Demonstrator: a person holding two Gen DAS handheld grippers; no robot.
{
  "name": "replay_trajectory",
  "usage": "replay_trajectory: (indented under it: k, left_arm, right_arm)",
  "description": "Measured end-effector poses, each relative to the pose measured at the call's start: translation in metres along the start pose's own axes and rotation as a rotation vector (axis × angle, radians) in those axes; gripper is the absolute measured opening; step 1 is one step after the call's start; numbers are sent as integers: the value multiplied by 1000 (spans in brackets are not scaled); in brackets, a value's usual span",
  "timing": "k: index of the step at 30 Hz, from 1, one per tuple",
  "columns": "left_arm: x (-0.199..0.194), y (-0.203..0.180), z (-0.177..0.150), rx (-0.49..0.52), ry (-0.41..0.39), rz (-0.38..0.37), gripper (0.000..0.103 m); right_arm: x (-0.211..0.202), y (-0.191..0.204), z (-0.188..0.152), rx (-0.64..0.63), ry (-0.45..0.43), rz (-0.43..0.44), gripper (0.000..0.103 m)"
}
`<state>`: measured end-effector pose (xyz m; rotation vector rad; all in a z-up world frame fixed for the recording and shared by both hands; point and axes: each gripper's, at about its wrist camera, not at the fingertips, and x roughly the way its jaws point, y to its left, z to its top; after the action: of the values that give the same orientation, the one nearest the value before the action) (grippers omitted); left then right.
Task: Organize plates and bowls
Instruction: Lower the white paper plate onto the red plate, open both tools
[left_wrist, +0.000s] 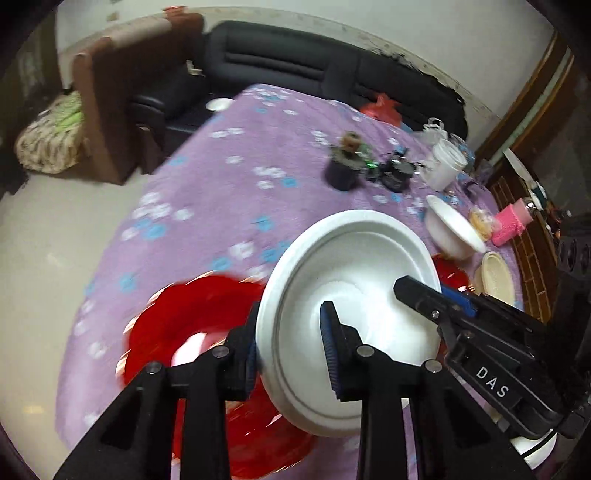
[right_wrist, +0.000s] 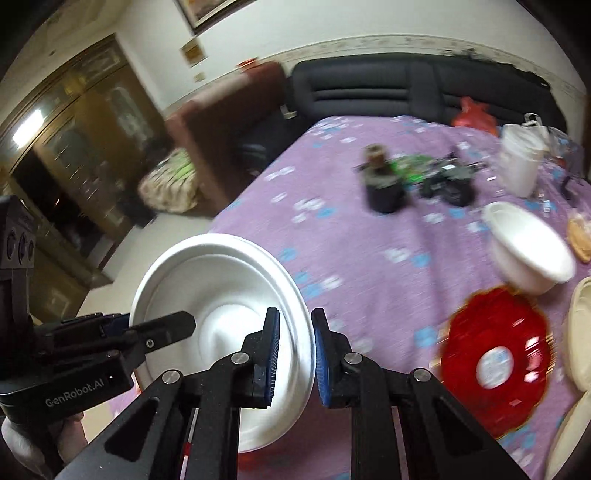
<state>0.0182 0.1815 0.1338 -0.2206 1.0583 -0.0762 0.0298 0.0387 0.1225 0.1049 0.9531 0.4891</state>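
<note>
A white foam bowl (left_wrist: 354, 280) is held tilted above the purple tablecloth by both grippers. My left gripper (left_wrist: 291, 350) is shut on its left rim, one finger inside and one outside. My right gripper (right_wrist: 295, 354) is shut on the bowl's (right_wrist: 221, 295) right rim. The right gripper (left_wrist: 436, 306) shows in the left wrist view on the bowl's far edge, and the left gripper (right_wrist: 159, 328) shows in the right wrist view. A red plate (left_wrist: 192, 332) lies under the bowl. Another red plate (right_wrist: 495, 358) lies to the right. A second white bowl (right_wrist: 528, 251) sits tilted behind it.
Cream plates (right_wrist: 580, 332) lie at the table's right edge. A black cup (right_wrist: 384, 184), dark clutter (right_wrist: 447, 181) and a white tub (right_wrist: 521, 162) stand at the back. A black sofa (right_wrist: 388, 88) and brown chair (left_wrist: 122, 92) are beyond the table (left_wrist: 229, 184).
</note>
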Motion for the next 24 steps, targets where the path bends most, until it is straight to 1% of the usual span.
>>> replay_trajectory:
  k: [3,5,9,12,13,17,20,21,24]
  left_arm:
    - [-2,27,-22,-32,-11,39,30]
    - [5,46,-34,-66,-7,68,31]
    - [23,70,-45,-99,16,100,31]
    - [40,79,-51,-101,53,107,31]
    - [46,80,-53,-100,64,110,31]
    - [56,83,-59,-99,75,102,40]
    - [52,83,-58,-110,46,113,47]
    - [50,83,-58,-111,38,117,51]
    - [35,83,-60,-125,-6,133,52]
  right_arm:
    - [22,33,-21,-47,40,4,20]
    - [39,46,-35,-55,74,9,20]
    - [70,60,-53,-65,110,-22,20]
    - [83,60,-58,-49,121,-46,20]
    - [84,58,-58,-44,122,-47,20]
    - [82,57,-59,-48,95,-56,22]
    - [75,59,-59,-61,60,-61,32]
    - [73,60,-58,-60,51,-58,38]
    - [61,59,-58,-35,8,-39,39]
